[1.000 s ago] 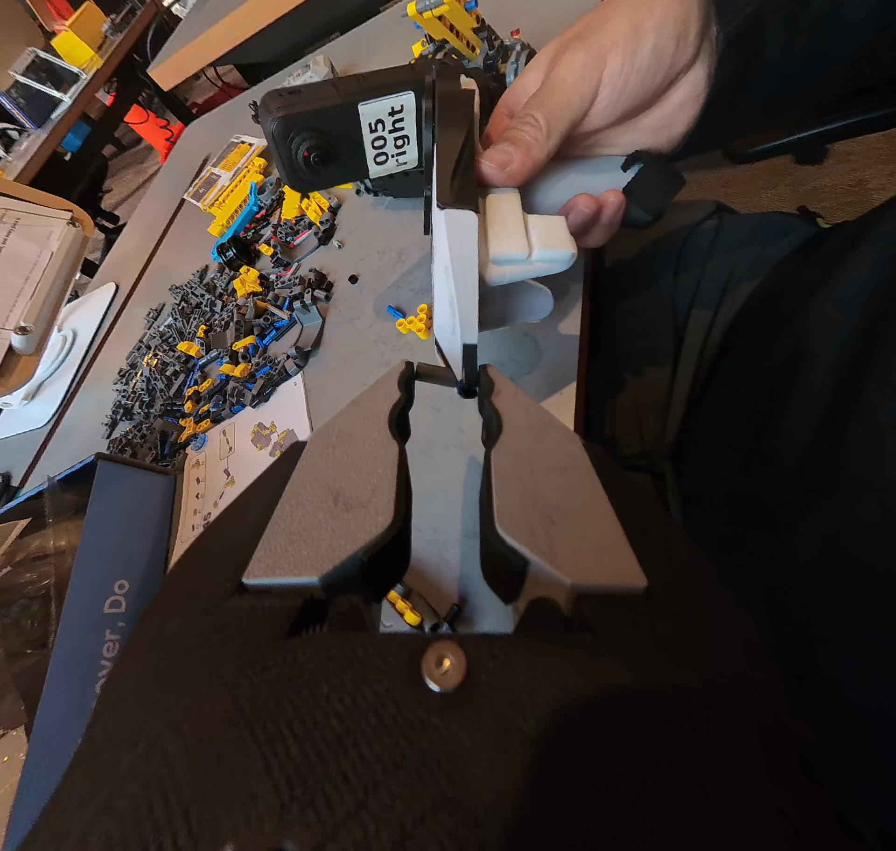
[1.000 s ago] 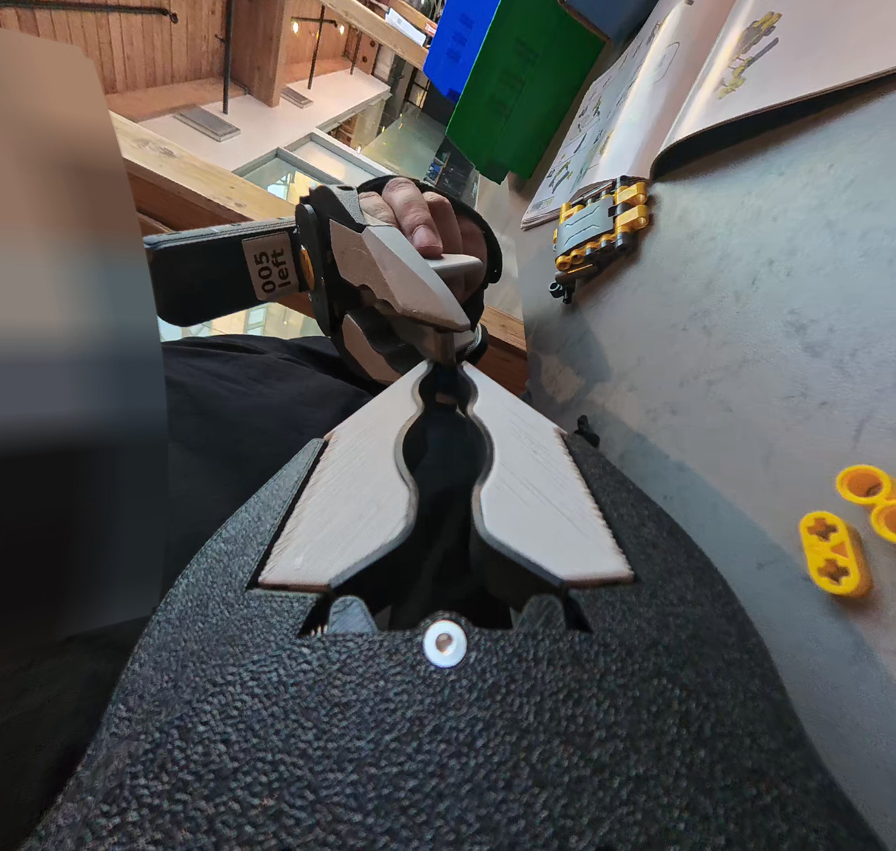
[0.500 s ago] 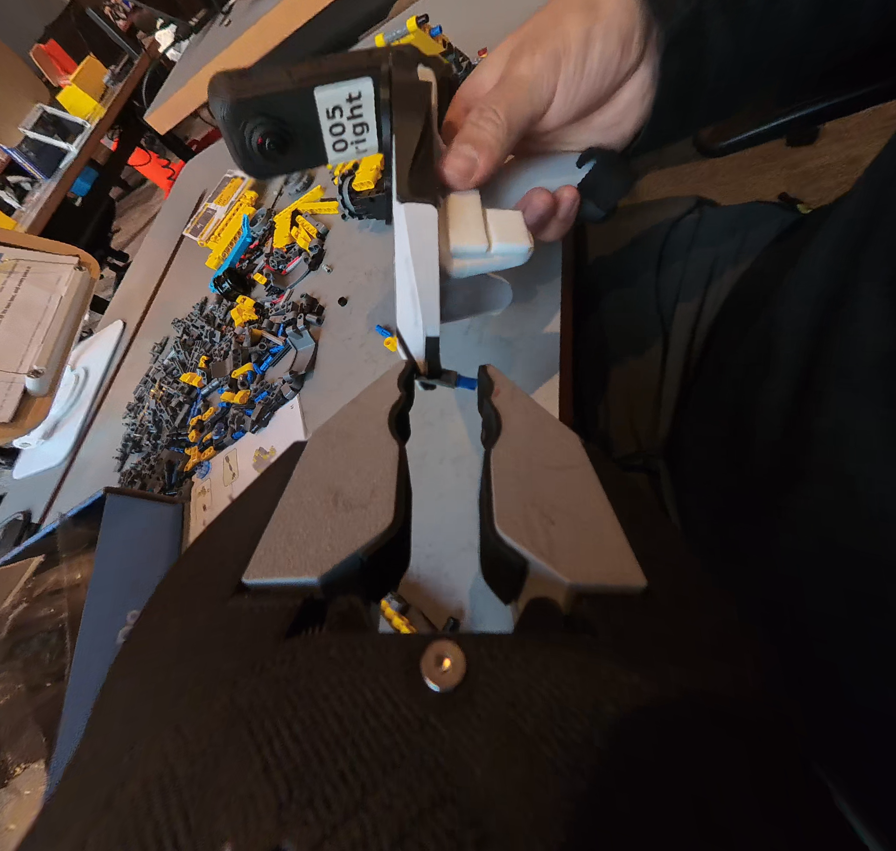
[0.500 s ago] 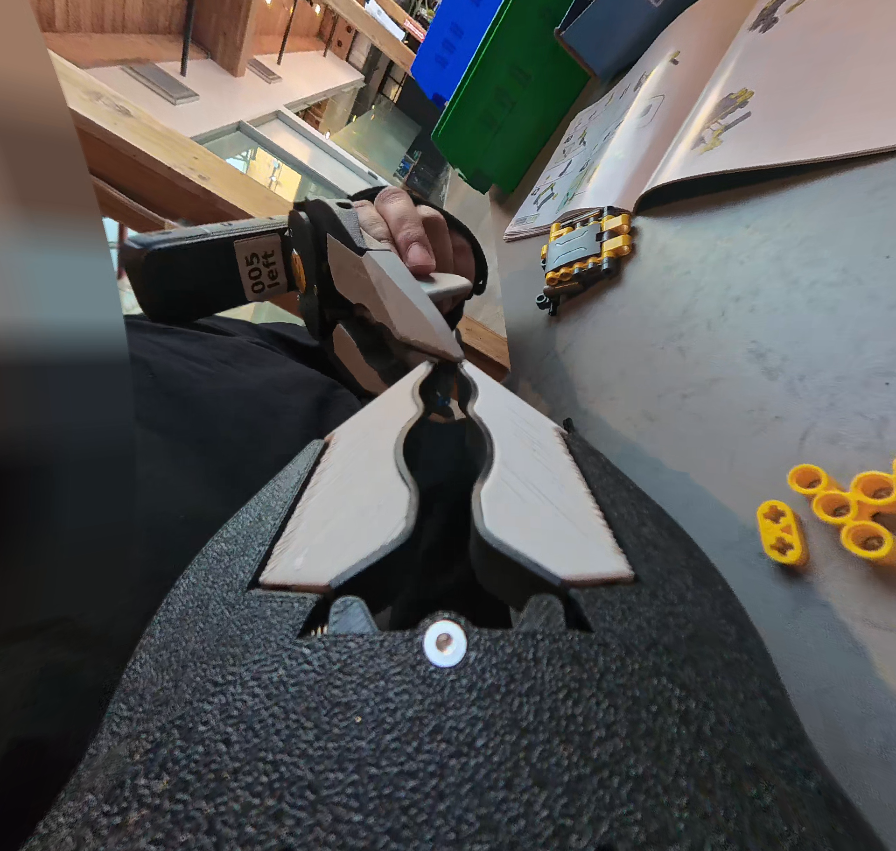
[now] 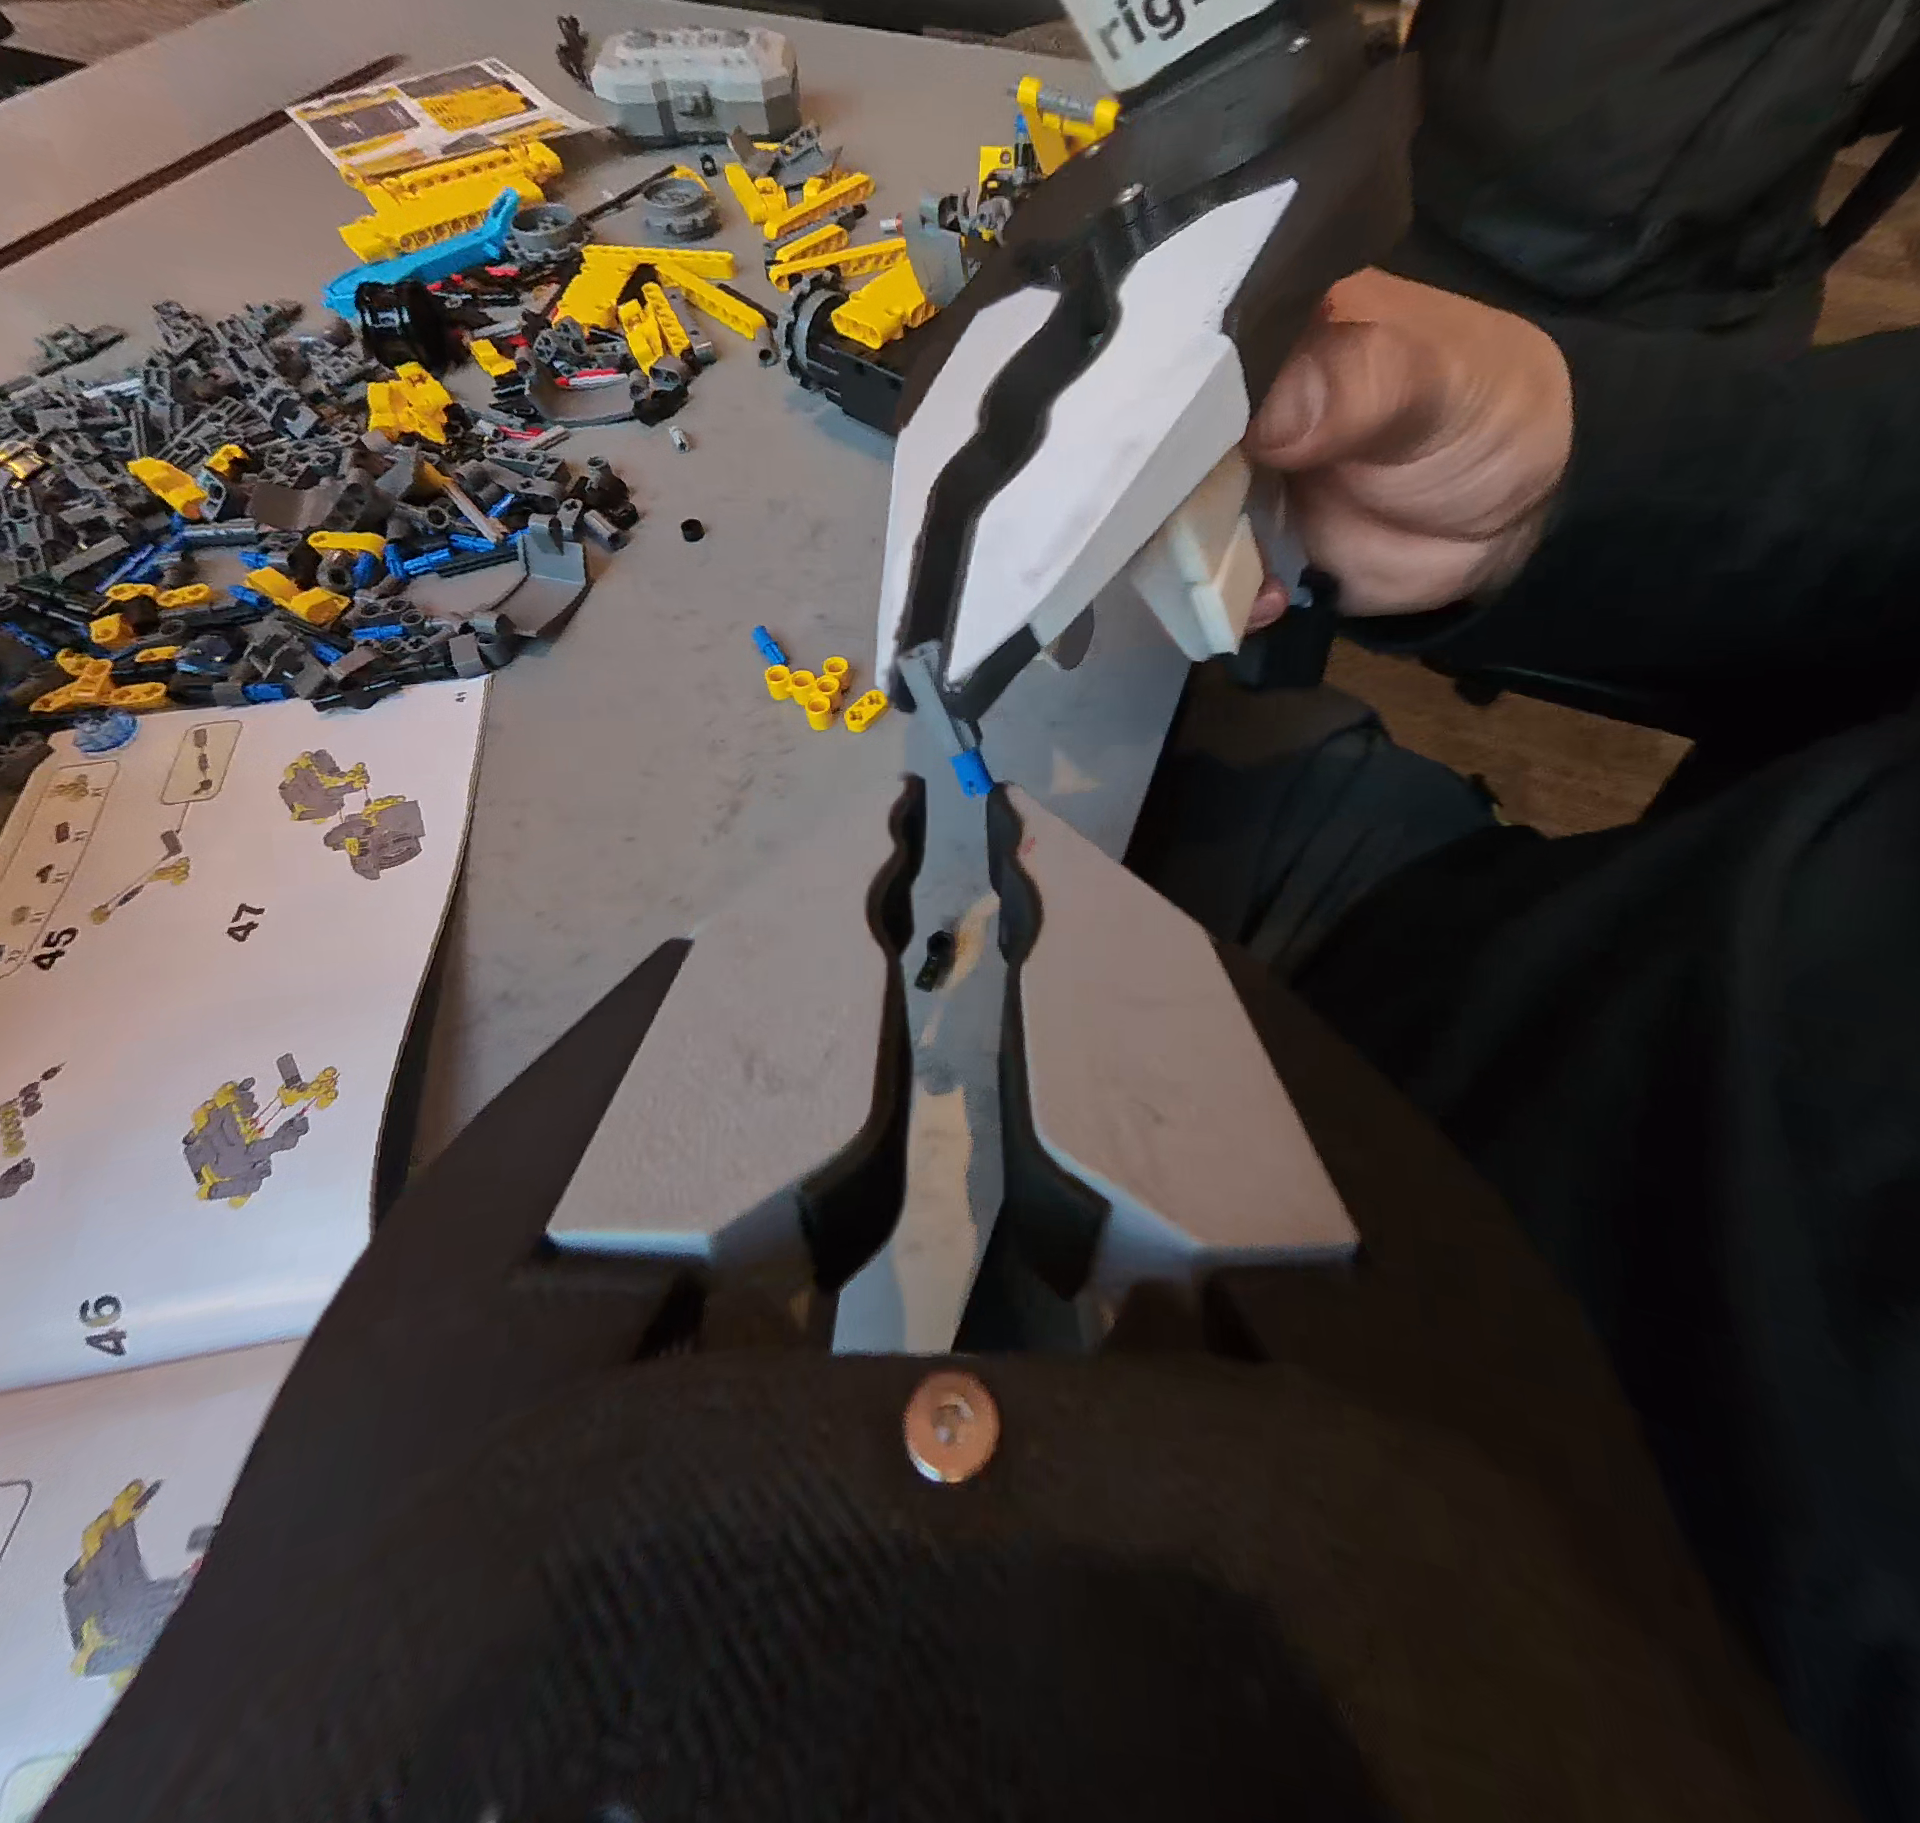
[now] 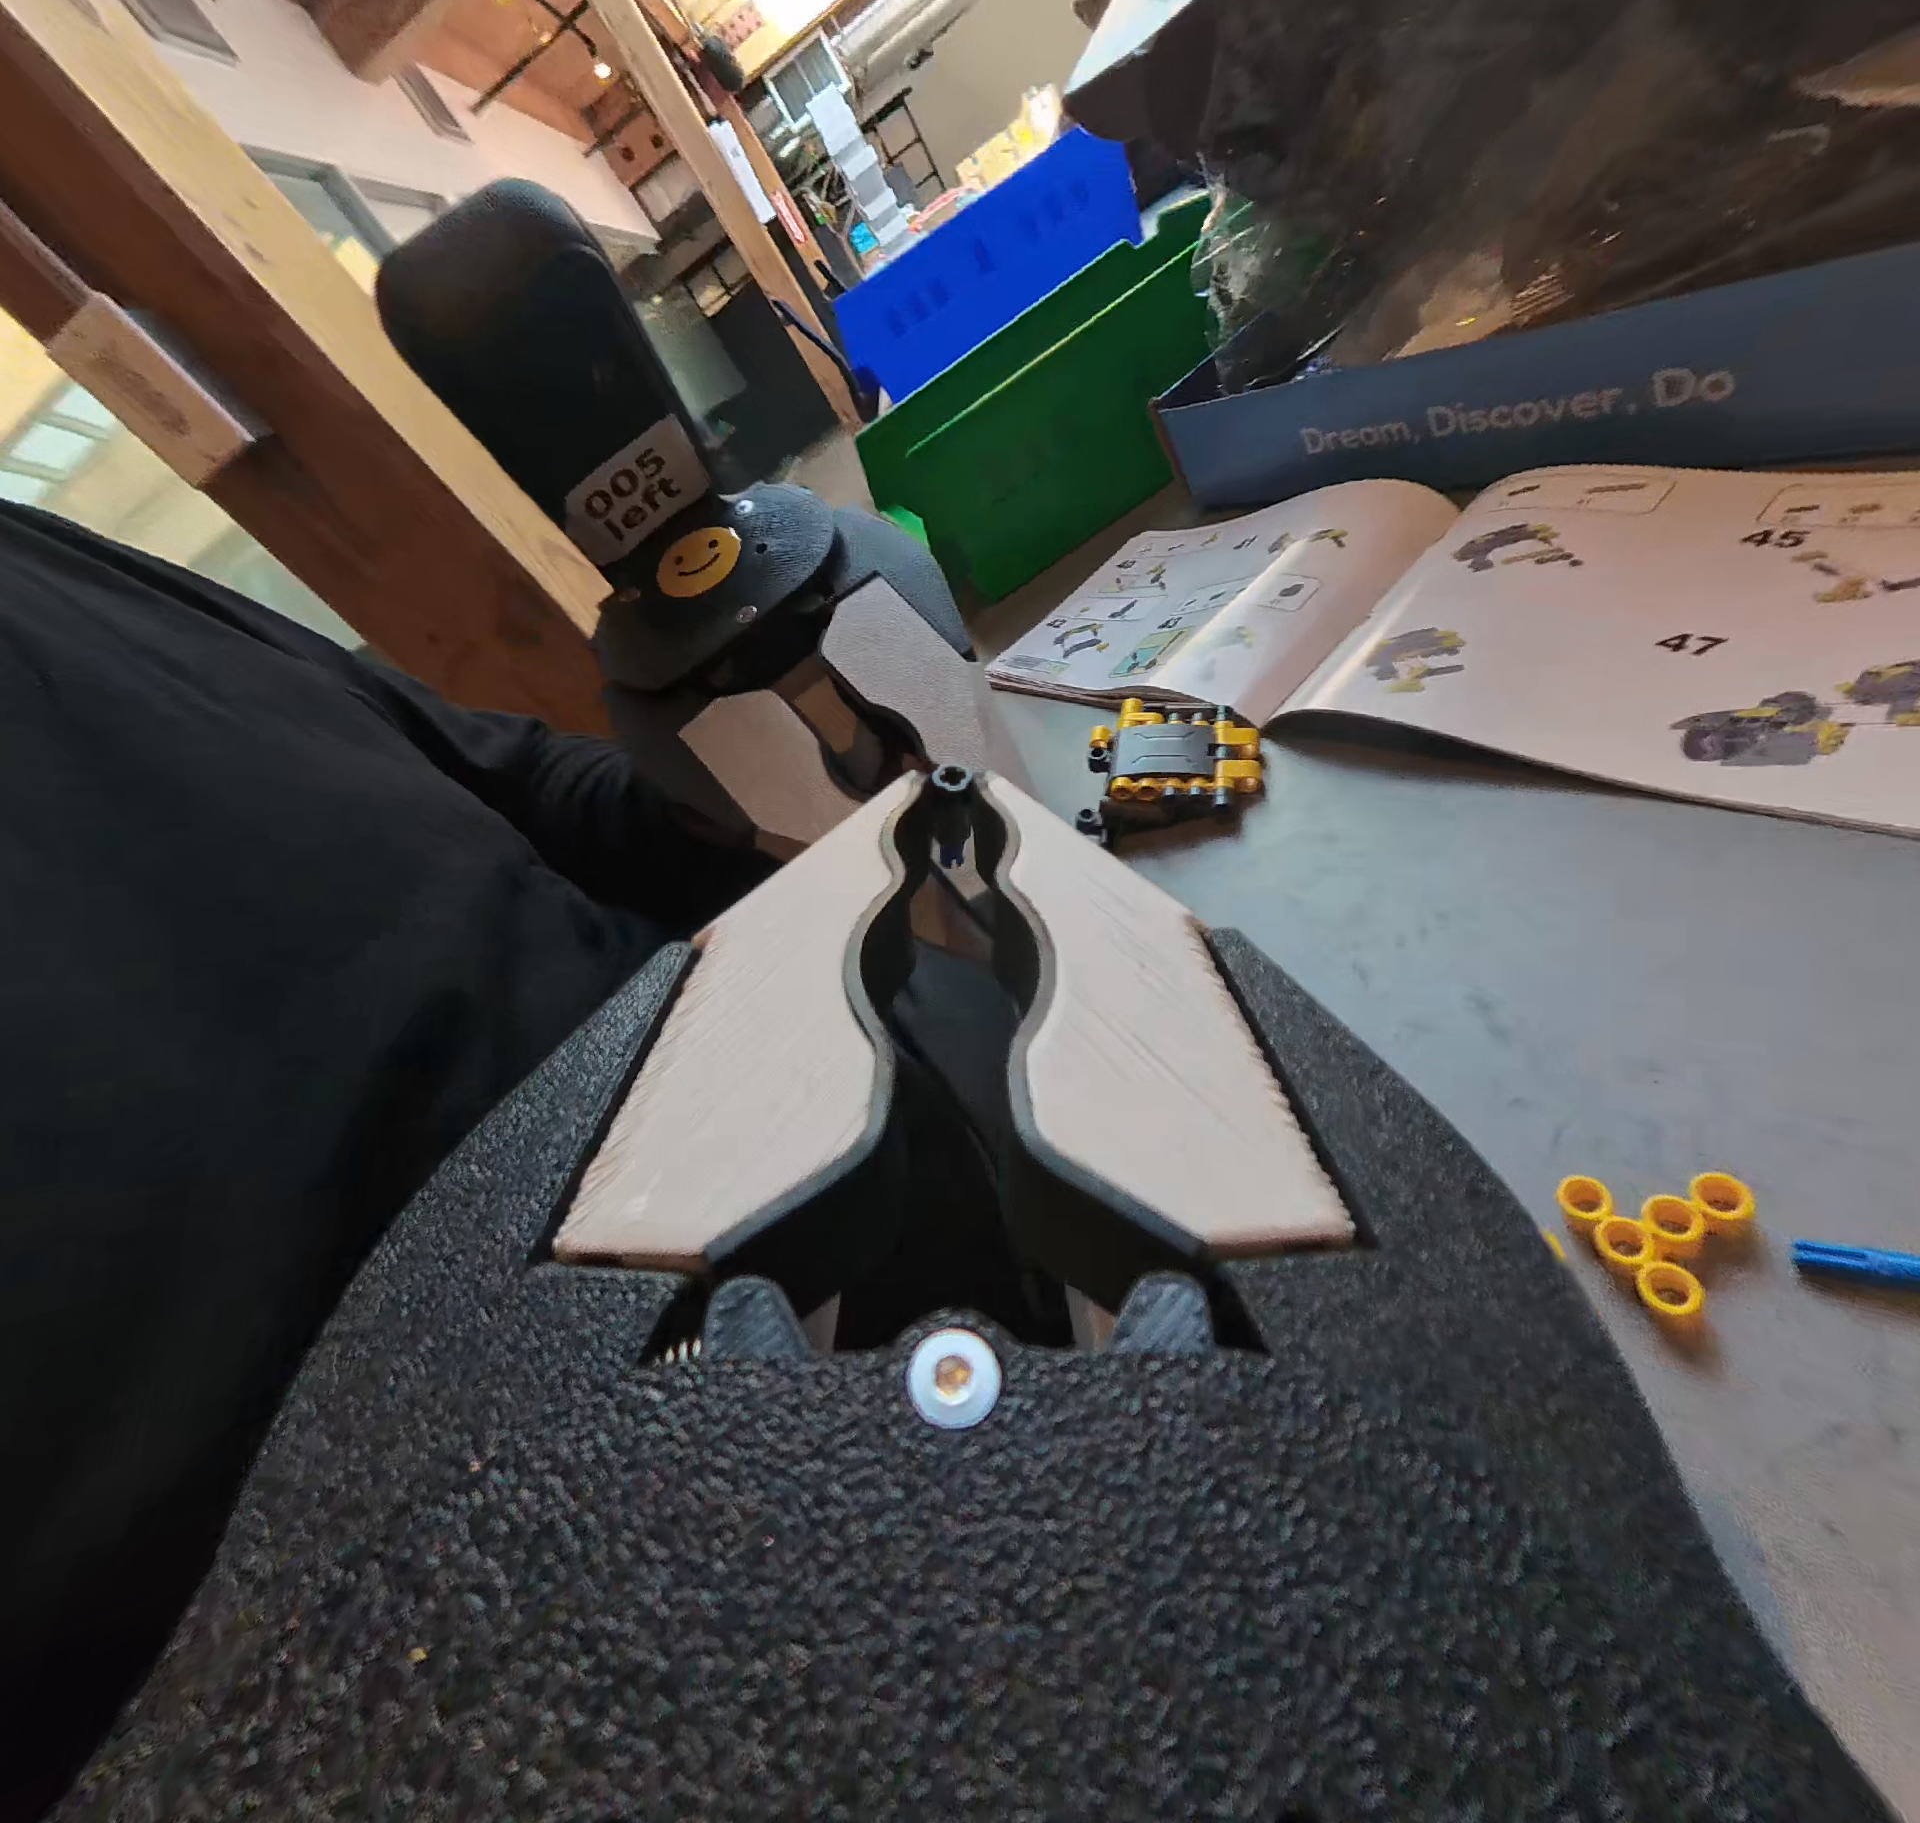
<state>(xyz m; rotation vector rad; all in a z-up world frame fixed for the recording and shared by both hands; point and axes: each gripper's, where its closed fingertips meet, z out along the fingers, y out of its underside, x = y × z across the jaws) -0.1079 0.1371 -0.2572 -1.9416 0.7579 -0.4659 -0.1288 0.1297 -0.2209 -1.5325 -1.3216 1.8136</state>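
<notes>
My right gripper (image 6: 954, 786) is shut on a small dark grey part (image 6: 954, 779) with a blue pin (image 5: 968, 771) on its lower end. In the left wrist view the right gripper (image 5: 920, 674) comes down from the upper right, held by a hand (image 5: 1403, 443), with the grey part (image 5: 935, 708) sticking out of its tips. My left gripper (image 5: 951, 805) sits just under it, jaws a narrow gap apart, nothing between them. The blue pin's end is right at its right fingertip (image 5: 1000, 812). The left gripper's fingers (image 6: 904, 656) also show in the right wrist view.
On the grey table (image 5: 675, 838) lie a pile of grey, black, blue and yellow pieces (image 5: 260, 526), yellow beams (image 5: 644, 287), several yellow bushes (image 5: 816, 693), a loose blue pin (image 6: 1849, 1259), a black pin (image 5: 935, 958), an open booklet (image 5: 208, 994) and a small yellow-grey assembly (image 6: 1179, 760). A dark blue box (image 6: 1558, 412) stands behind. Only a small space, under 4 cm, lies between the two pairs of fingers.
Both grippers have swung round, so the right gripper now shows its finger faces instead of its edge. My left jaws have narrowed. The grey part with the blue pin stays at the left fingertips.
</notes>
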